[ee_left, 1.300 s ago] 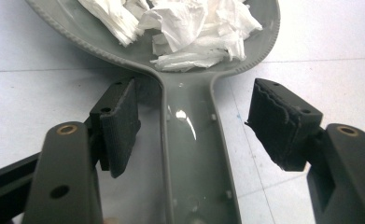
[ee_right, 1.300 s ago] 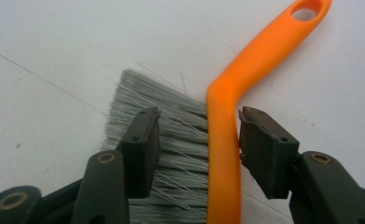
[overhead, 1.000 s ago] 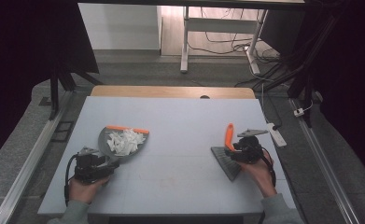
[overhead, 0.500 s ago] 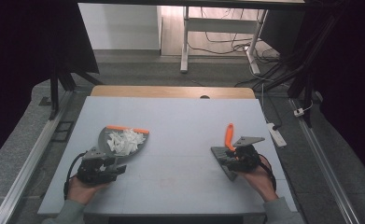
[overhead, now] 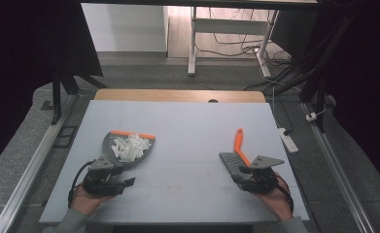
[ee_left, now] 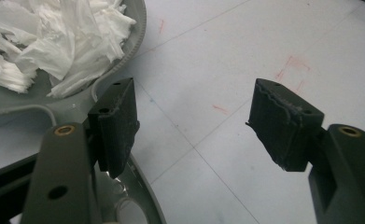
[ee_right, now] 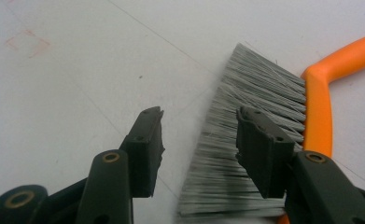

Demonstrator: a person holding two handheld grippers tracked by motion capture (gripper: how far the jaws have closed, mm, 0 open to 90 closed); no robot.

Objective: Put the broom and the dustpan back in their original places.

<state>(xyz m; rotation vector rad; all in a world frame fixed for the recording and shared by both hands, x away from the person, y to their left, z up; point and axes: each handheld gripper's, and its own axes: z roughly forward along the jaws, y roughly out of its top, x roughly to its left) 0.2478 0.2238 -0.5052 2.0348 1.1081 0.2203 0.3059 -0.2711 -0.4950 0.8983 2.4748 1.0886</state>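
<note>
Dustpan [overhead: 128,148]: we see it on the table's left, full of paper scraps [ee_left: 54,46].
Brush [overhead: 236,158]: right, lying flat.
Left gripper [ee_left: 192,116]: jaws apart, empty.
Right gripper [ee_right: 199,140]: jaws apart, empty.
Risk: we could nudge the pan and spill scraps.

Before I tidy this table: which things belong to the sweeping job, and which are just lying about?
In the job:
dustpan
white paper scraps
brush
left gripper
right gripper

Lying about:
power strip on the floor
cables behind the table
</note>
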